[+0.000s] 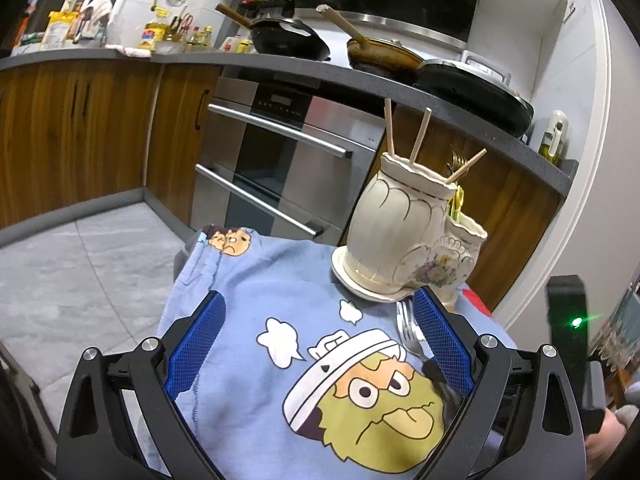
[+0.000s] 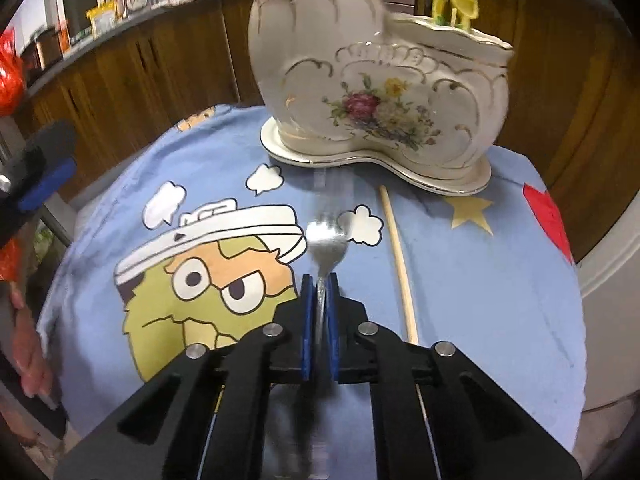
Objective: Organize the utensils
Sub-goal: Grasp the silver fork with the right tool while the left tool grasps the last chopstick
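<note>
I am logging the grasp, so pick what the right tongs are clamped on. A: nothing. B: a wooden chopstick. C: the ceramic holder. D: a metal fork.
D: the blue pads of the right tongs are pressed on the handle of the metal fork, while the wooden chopstick lies loose on the cloth beside it.

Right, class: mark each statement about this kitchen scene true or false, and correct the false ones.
1. The right tool is shut on a fork. True.
2. The left tool grips a chopstick. False: its jaws are open and empty.
3. Three chopsticks stand in the ceramic holder. True.
4. A loose chopstick lies on the blue cloth. True.
5. The holder lies on its side. False: it stands upright.
</note>
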Demonstrator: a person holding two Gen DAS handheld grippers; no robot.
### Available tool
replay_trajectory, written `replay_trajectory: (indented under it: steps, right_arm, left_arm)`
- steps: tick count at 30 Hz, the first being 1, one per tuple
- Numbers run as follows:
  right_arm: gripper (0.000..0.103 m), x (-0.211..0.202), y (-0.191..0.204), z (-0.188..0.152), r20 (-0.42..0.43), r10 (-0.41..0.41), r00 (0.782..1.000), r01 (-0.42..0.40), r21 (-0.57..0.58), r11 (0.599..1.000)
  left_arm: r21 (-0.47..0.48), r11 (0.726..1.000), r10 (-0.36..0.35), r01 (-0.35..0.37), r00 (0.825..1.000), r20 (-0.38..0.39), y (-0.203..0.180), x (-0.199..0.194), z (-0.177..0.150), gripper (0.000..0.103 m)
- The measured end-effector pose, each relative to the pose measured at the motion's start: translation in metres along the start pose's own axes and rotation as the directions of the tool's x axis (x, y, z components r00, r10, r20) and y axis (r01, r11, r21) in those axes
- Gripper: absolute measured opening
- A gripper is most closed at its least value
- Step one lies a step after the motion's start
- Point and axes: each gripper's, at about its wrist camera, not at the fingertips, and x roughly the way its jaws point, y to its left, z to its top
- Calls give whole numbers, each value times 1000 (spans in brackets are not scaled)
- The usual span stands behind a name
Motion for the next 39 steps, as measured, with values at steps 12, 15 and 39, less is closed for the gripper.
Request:
replay_trajectory:
  steps: [12,15,39]
  right_arm:
    - [5,-72,-46,-10,219,153,964,-166,43,985]
    - [5,-87,-57,-13,260,162,952,-178,40,983]
    - [5,-118,-123,-25,352,180,919,-234,117,965]
  left_arm:
    - [70,998,11,-4,996,-93,-30,15,-12,94]
    - [125,992,45,-31,992,-115,-48,22,-18,94]
    - [350,934,215,-70,893,-394,-190,116,-60,28]
